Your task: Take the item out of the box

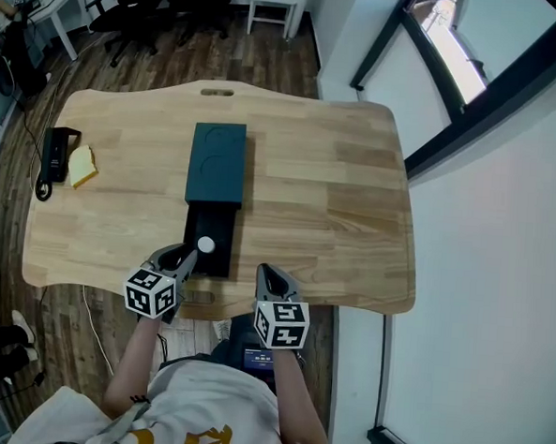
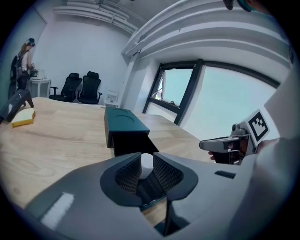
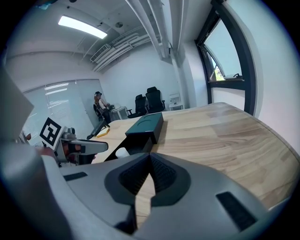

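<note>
A dark teal box (image 1: 218, 163) lies lengthwise on the wooden table (image 1: 336, 201). Its black drawer (image 1: 218, 227) is slid out toward me, with a small white item (image 1: 205, 246) in it. My left gripper (image 1: 187, 258) is at the drawer's near end, just short of the item. In the left gripper view the white item (image 2: 146, 161) shows in the narrow gap between the parted pads of the left gripper (image 2: 146, 172), which do not press on it. My right gripper (image 1: 267, 274) hovers at the table's front edge, right of the drawer, its pads together and empty (image 3: 149, 171).
A black device (image 1: 55, 154) and a yellow block (image 1: 81, 165) lie at the table's left side. Office chairs (image 1: 150, 2) and a white side table (image 1: 274, 2) stand beyond the far edge. A window wall (image 1: 475, 78) runs along the right.
</note>
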{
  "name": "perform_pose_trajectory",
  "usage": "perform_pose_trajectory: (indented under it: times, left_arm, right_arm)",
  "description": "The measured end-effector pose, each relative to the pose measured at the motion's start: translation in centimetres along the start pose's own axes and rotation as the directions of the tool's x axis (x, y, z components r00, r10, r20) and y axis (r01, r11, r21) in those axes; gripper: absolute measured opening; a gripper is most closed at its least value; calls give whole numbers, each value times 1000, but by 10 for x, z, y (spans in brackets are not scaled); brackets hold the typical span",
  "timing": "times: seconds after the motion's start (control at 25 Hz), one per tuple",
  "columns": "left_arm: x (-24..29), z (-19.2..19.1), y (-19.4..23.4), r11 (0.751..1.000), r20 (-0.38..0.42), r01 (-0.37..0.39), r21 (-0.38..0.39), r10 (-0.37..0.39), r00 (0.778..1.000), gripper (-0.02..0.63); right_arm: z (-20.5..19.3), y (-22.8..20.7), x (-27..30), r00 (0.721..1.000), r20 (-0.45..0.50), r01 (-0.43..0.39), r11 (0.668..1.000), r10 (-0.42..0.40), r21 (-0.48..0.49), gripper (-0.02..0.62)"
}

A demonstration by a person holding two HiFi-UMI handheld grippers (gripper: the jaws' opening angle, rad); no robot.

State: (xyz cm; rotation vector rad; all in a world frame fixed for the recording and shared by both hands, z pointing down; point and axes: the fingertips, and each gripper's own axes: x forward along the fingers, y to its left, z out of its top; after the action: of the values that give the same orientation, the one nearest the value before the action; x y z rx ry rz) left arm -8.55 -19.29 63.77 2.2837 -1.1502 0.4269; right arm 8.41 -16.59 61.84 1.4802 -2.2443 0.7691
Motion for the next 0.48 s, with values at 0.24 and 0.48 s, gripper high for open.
perform_pose_trajectory:
  times: [0.24, 0.48]
  left_arm:
    - [19, -13, -5, 999, -75, 44, 20, -43, 996, 156]
    - [38, -20, -2, 995, -138, 31, 90, -19, 990, 234]
  right_arm:
    - [-11, -9, 10, 999, -40, 4, 1000, -3, 15, 6]
    - [-11, -13, 20, 999, -51, -17, 1000, 17, 15, 6]
